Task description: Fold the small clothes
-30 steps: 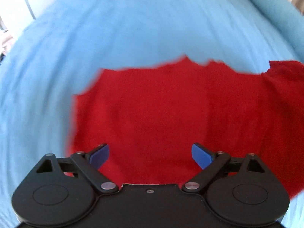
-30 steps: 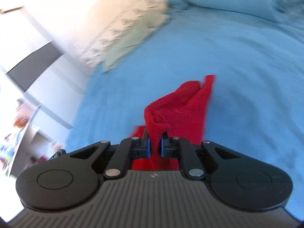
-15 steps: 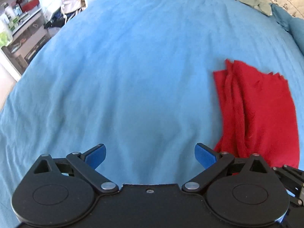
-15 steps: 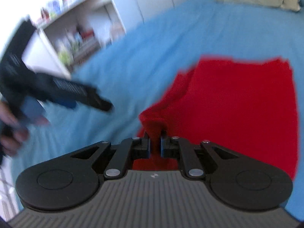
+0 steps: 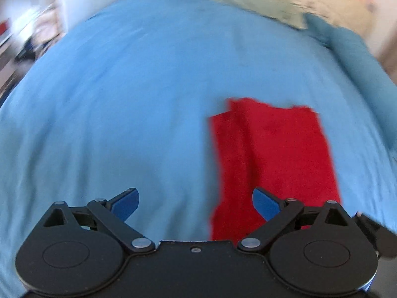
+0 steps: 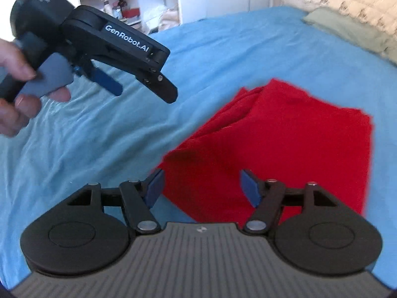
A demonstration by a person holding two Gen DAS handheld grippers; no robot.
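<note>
Right wrist view: right tongs (image 6: pixel 202 186) apart | left tongs (image 5: pixel 196 203) apart | red garment (image 6: pixel 285 144) soft, light (apparently folded) on bed (image 6: pixel 198 57); grip a corner.

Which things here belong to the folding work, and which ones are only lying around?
For the job:
- red cloth, lying folded on the blue bedsheet
- right claw, open
- left claw, open

Just lying about:
- green pillow at the far end of the bed
- bottles on the white shelf

Left wrist view: looking forward over blue bedsheet (image 5: pixel 124 99), low and close; right wrist view: same heading, slightly rightward; shared: red cloth (image 5: pixel 273 154) (image 6: pixel 285 136).
</note>
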